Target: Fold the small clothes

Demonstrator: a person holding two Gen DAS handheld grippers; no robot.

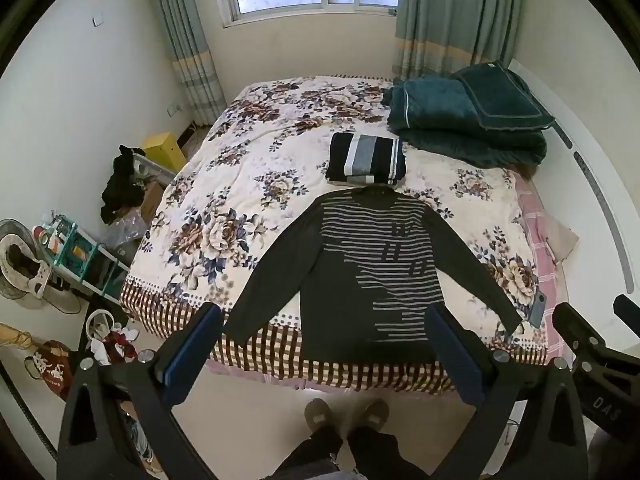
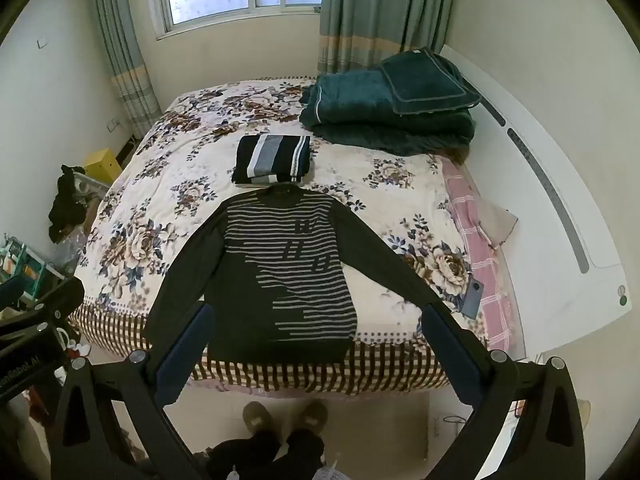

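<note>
Sweater [image 1: 360, 268] spread flat on bed [image 1: 224, 184], hem toward its foot – soft, light, limp, best pinched at cuffs or shoulders – left gripper [image 1: 324, 348] and right gripper [image 2: 316, 344] spread wide, empty, above it.

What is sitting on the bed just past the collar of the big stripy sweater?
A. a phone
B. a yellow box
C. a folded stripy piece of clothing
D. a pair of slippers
C: a folded stripy piece of clothing lies on the bed just beyond the collar of the spread-out sweater.
</note>
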